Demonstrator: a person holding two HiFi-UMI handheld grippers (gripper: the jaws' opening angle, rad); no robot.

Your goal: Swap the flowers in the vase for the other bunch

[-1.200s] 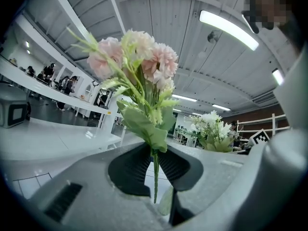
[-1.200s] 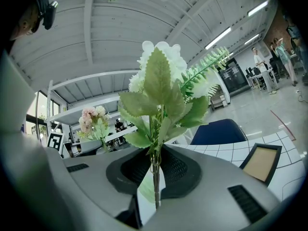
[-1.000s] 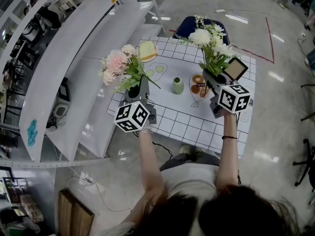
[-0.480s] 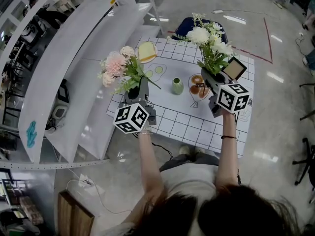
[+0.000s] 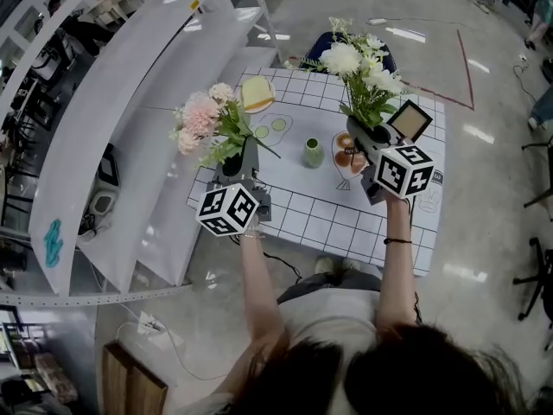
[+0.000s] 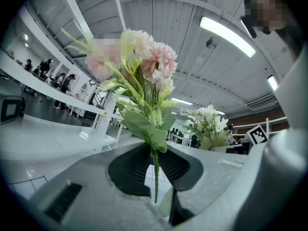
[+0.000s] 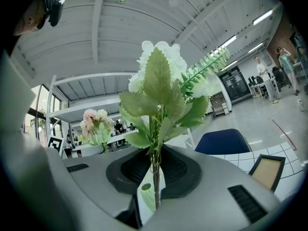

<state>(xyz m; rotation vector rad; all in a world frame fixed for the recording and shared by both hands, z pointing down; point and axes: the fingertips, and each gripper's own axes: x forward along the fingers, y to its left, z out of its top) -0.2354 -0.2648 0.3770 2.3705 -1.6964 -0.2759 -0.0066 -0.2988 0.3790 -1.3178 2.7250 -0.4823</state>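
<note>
— Fingers of your left gripper are closed on a thin green stem. You've got the pink bunch pinched low down, with the blooms standing up above the pads.

— And the other side?

— Same story. Your right gripper has its fingers clamped on the stem of the white bunch, and the leaves fan out right over the jaws.

— Where does all that sit in the head view?

— The pink bunch is left of centre and the white bunch is upper right of centre. You're holding both above the table, with both grippers pointing away from you. The white one rides a little higher in the frame.

— And the vase?

— That small green vase stands upright on the gridded mat, near the middle of the frame. It's between your two grippers and touches neither bunch.

— What's around it?

— There's a doughnut just to its right and a slice of toast toward the upper left. A small framed panel sits close by your right gripper. A blue chair stands behind the table at the top of the frame. White shelves run down the left side.
</note>
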